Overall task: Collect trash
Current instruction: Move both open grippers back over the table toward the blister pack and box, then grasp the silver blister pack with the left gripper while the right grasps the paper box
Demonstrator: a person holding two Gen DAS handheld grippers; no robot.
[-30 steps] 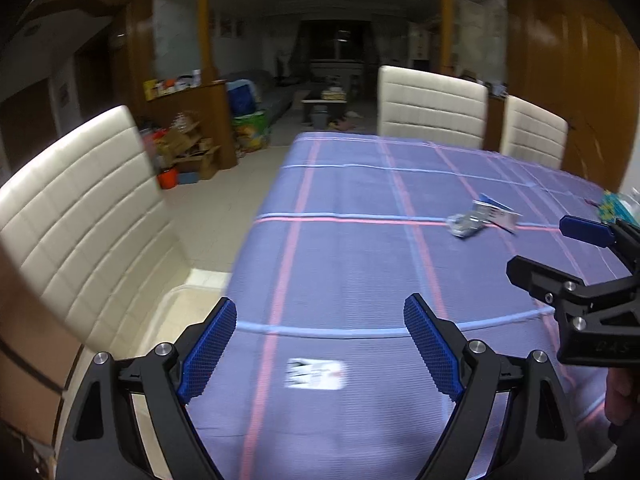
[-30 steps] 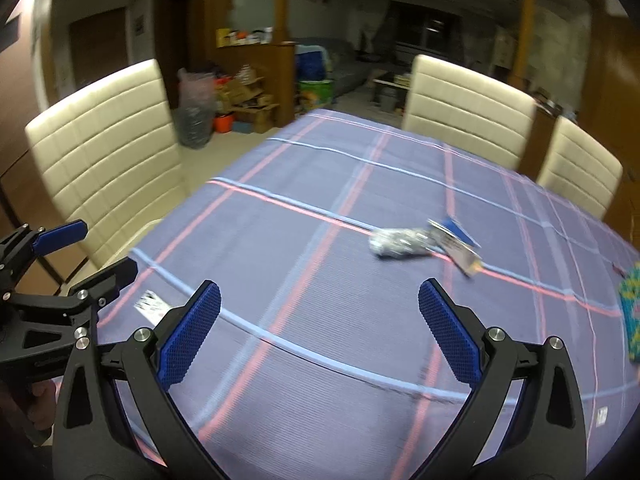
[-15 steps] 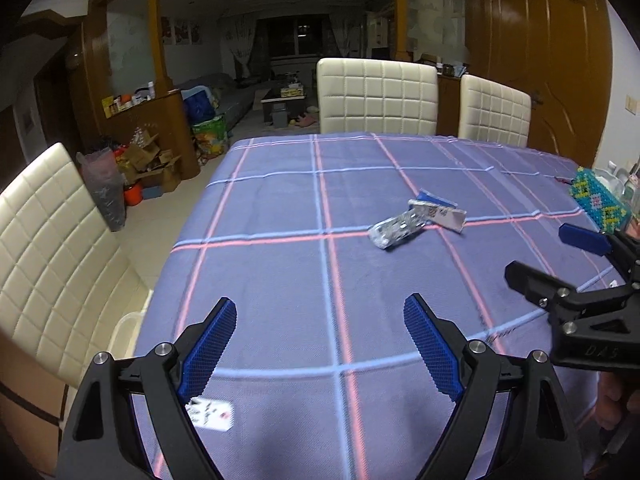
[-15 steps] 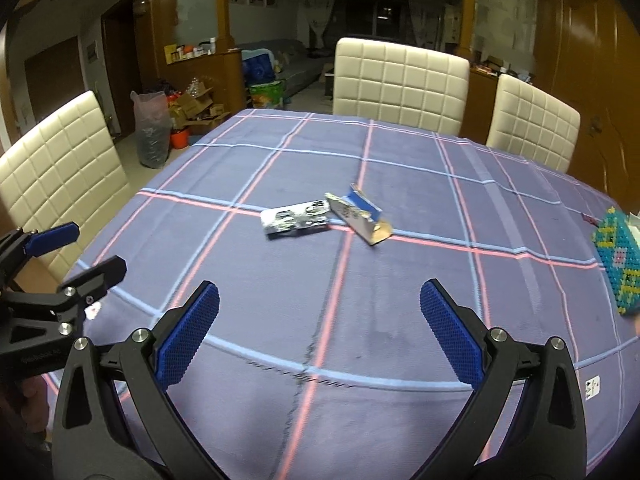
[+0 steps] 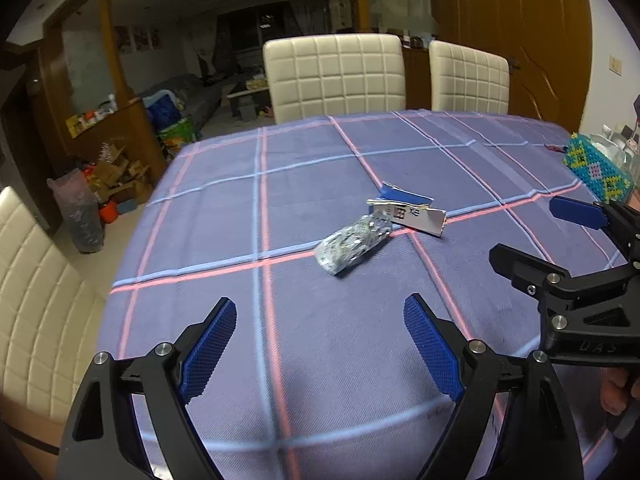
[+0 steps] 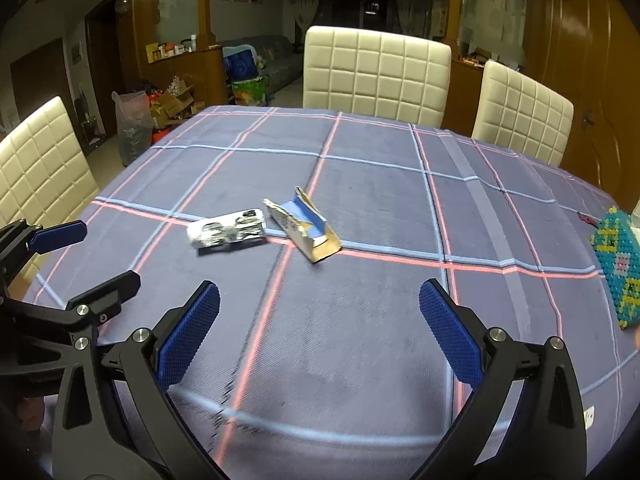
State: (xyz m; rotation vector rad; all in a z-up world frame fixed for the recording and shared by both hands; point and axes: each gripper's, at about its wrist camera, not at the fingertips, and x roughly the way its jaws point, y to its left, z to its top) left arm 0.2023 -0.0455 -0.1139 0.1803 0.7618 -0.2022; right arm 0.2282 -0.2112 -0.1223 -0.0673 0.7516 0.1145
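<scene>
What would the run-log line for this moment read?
phase: approach | left gripper: open, empty | right gripper: open, empty | targets: foil blister pack, torn carton on tablecloth, untouched

A surface (image 6: 360, 320) under a purple plaid cloth fills the dim room. Cream quilted chairs (image 6: 376, 72) stand at twelve and one o'clock, another (image 6: 36, 168) at nine. Wooden door (image 5: 508, 40) at one; cardboard clutter (image 6: 172, 100) on the pale floor at ten.
</scene>
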